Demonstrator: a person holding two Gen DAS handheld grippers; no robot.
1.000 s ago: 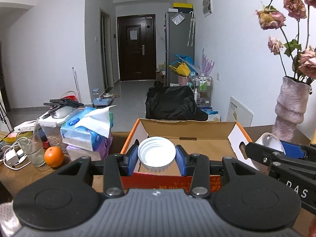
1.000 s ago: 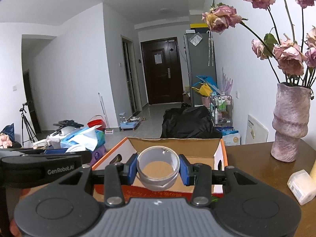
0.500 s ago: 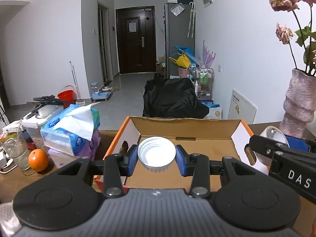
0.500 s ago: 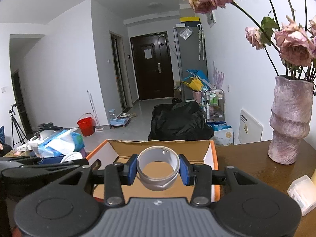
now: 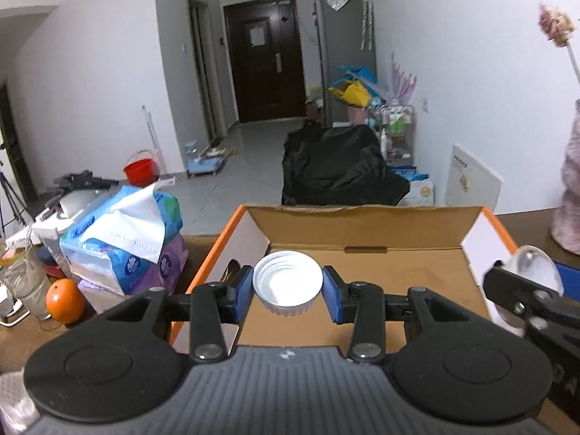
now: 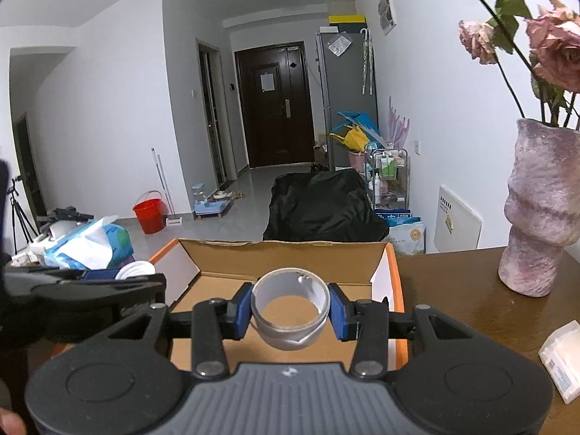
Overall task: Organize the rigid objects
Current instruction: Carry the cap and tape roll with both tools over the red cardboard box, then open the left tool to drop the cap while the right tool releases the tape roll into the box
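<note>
**Both loads arriving over the box**

Since a second ago, both tongs are advancing over the box point(image 5: 366, 217); release looks near. Left tongs point(image 5: 287, 287) are clamping the lid point(image 5: 287, 282), hollow side up. Right tongs point(image 6: 290, 306) are clamping the tape ring point(image 6: 290, 311), axis near vertical.

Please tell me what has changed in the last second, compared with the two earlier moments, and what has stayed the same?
Both tongs advanced over the cardboard box: its front edge has left the left view, and the orange slid sideways. Unchanged: the left tongs stay shut on the white lid, the right tongs on the tape roll. Nothing was let go.
</note>
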